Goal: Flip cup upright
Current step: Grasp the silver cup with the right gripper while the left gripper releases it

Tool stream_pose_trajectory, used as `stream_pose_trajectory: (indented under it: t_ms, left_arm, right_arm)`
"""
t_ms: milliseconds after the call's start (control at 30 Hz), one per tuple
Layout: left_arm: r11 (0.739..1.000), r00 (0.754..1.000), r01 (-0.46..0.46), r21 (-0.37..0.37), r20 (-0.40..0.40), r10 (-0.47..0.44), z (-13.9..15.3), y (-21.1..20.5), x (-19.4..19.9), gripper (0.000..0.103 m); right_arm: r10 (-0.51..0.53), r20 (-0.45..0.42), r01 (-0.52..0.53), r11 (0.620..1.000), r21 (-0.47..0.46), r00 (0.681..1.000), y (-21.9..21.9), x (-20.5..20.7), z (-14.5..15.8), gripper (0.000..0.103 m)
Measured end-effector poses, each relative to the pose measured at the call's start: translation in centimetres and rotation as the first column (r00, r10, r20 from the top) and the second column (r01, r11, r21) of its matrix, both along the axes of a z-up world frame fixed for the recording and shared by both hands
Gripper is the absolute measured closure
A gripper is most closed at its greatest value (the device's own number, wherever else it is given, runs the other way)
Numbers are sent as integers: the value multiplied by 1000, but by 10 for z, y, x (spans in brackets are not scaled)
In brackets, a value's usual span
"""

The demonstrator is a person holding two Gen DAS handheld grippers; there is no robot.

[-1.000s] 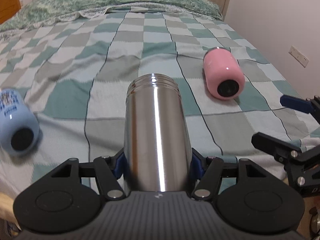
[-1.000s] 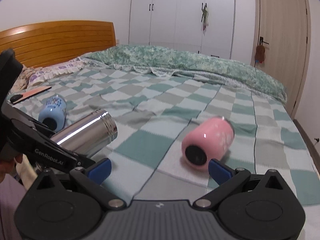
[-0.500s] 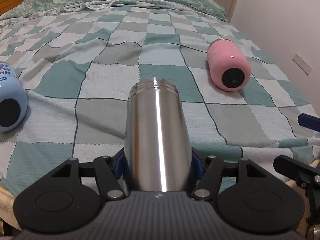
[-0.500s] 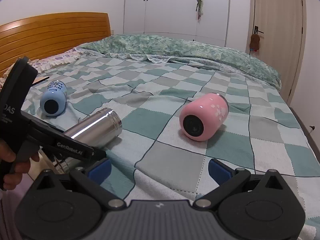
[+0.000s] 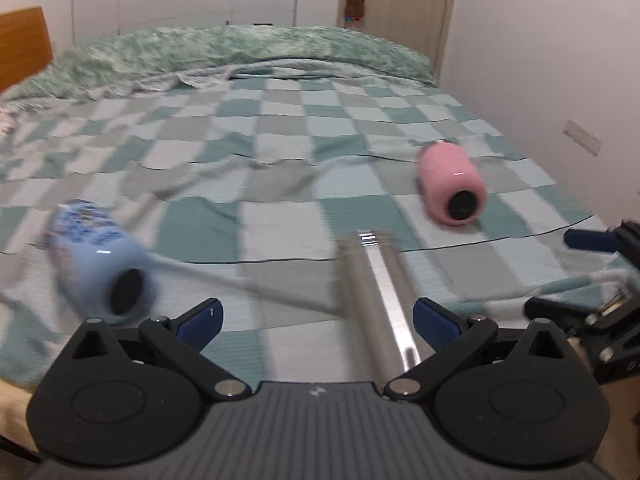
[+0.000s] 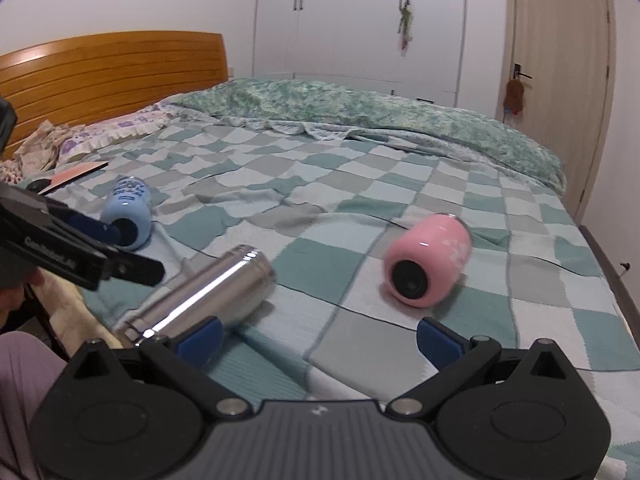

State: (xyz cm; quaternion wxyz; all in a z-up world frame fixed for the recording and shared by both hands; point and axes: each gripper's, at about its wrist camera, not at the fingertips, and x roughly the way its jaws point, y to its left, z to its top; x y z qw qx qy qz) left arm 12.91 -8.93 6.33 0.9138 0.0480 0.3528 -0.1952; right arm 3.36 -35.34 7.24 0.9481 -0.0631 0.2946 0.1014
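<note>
A steel cup (image 5: 378, 296) lies on its side near the bed's front edge, blurred, its mouth pointing away; it also shows in the right wrist view (image 6: 204, 300). My left gripper (image 5: 316, 322) is open, and the cup lies by its right finger. A pink cup (image 5: 452, 184) lies on its side to the right, base toward me, and shows in the right wrist view (image 6: 428, 264). A light blue cup (image 5: 100, 264) lies on its side at the left. My right gripper (image 6: 318, 336) is open and empty, low over the front edge between the steel and pink cups.
The checked green blanket (image 6: 320, 184) covers the bed, with a green quilt (image 6: 360, 108) piled at the far side. A wooden headboard (image 6: 100, 68) stands at the left, a flat orange object (image 6: 76, 172) lies near it. A wall and door (image 6: 560, 80) are at the right.
My left gripper has opened and let go of the steel cup, which now lies on the blanket. The left gripper has shifted left and tilted up. The right gripper has moved little.
</note>
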Motion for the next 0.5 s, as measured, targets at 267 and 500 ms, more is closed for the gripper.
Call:
stream_pose_trajectory:
  t_ms: [267, 500]
  left_arm:
    - [996, 997, -65, 57, 43, 63, 1, 68, 6, 0]
    - [996, 996, -74, 54, 57, 70, -8, 103, 10, 0]
  right_arm:
    - [1, -125, 5, 999, 44, 992, 51, 38, -5, 0]
    - [-76, -276, 104, 991, 85, 958, 77, 74, -18, 0]
